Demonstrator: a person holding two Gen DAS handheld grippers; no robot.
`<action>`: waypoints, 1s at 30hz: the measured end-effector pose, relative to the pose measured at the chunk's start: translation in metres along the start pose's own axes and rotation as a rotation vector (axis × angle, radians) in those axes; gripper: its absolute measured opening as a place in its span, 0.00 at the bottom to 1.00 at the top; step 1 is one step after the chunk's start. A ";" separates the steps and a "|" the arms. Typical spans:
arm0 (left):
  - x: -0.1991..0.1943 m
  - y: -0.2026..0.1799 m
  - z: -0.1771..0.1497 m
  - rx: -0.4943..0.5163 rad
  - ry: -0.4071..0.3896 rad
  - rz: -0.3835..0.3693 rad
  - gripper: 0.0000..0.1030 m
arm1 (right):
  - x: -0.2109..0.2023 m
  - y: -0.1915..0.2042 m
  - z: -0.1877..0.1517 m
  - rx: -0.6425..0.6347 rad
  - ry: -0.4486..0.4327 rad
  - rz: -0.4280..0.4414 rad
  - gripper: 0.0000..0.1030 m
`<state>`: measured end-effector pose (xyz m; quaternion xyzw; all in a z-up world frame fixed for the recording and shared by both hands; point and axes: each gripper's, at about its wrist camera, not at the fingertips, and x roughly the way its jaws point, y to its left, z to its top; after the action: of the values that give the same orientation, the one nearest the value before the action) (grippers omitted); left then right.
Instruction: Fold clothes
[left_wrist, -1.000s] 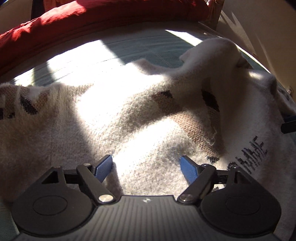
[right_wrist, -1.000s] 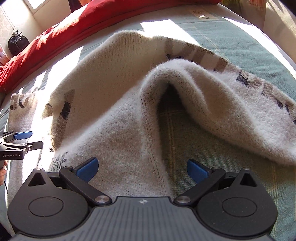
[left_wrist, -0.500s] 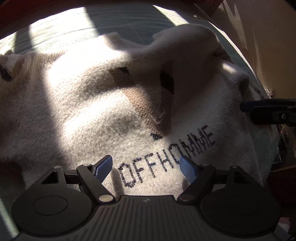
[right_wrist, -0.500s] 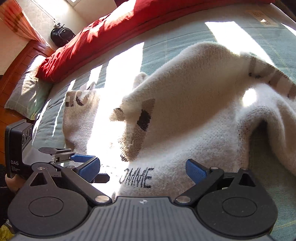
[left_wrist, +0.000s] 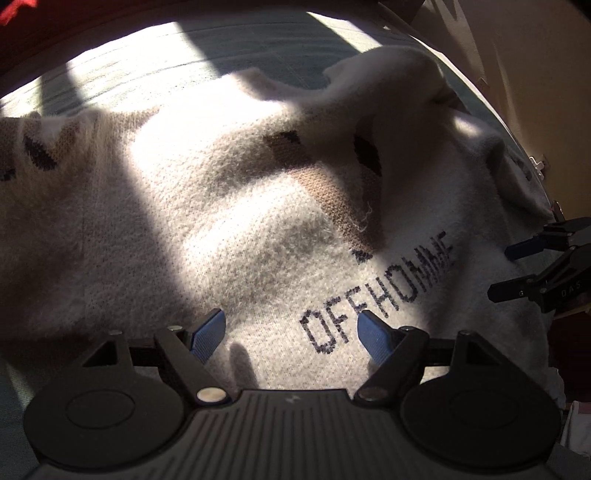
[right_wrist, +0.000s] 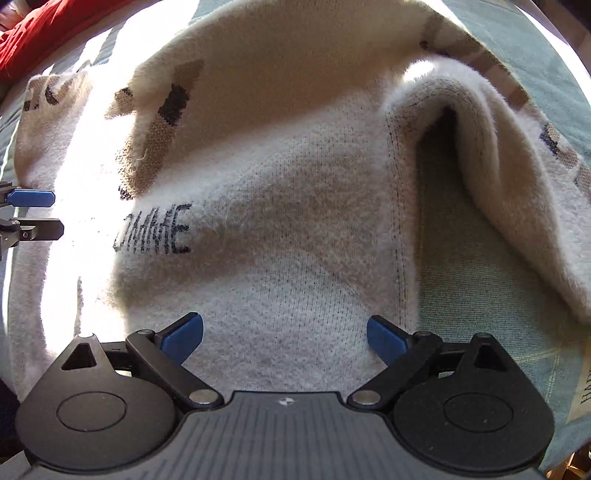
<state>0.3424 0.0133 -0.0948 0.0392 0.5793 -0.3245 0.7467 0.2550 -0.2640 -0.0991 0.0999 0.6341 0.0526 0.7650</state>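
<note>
Both grippers shifted toward sweater hem. Left gripper jaws apart, empty; right gripper agape, narrowing slightly, empty. Grab hem corners symmetrically.

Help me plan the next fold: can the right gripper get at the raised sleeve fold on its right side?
Probably yes. The right gripper is open and empty over the sweater, and nothing lies between it and the raised sleeve fold.

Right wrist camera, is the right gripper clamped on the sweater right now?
No. The right gripper hangs over the cream sweater with its jaws spread wide, and the blue fingertips pinch no fabric.
</note>
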 end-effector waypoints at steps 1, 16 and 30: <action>-0.001 -0.002 0.006 -0.005 -0.013 -0.029 0.76 | -0.005 0.003 0.005 -0.006 -0.019 0.025 0.95; 0.072 -0.025 0.048 -0.282 -0.094 0.042 0.76 | 0.025 -0.015 0.032 -0.344 -0.007 0.255 0.95; 0.016 0.013 0.154 0.188 -0.120 0.281 0.50 | 0.001 -0.011 0.062 -0.339 -0.062 0.331 0.95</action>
<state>0.4803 -0.0497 -0.0629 0.1700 0.4897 -0.2715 0.8109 0.3159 -0.2802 -0.0917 0.0744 0.5675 0.2798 0.7708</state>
